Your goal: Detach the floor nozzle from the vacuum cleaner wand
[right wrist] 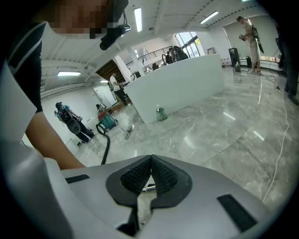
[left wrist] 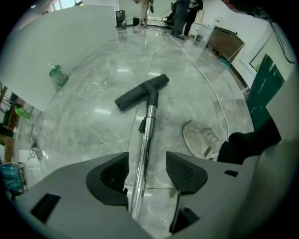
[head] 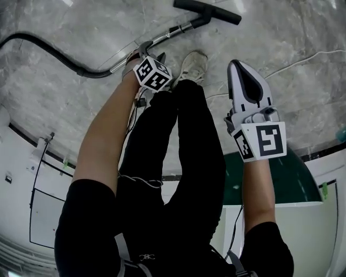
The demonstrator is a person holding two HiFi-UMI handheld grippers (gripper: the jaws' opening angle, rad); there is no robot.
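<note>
The vacuum wand (head: 167, 35), a chrome tube, lies on the marble floor. Its black floor nozzle (head: 208, 11) is at the far end and a black hose (head: 43, 50) curves off to the left. My left gripper (head: 145, 52) points straight down over the wand near the hose end. In the left gripper view that gripper (left wrist: 147, 170) is open, with the wand (left wrist: 148, 126) running between the pads, close to the left one, up to the nozzle (left wrist: 140, 92). My right gripper (head: 241, 70) hangs to the right of the legs, away from the wand. The right gripper (right wrist: 150, 175) is shut with nothing gripped.
The person's white shoe (head: 193, 65) stands just right of the wand, also seen as the shoe (left wrist: 201, 139). A thin white cable (head: 303, 59) crosses the floor. A green bottle (left wrist: 58, 76) stands by a white counter (left wrist: 70, 42). A green panel (head: 286, 181) lies near right.
</note>
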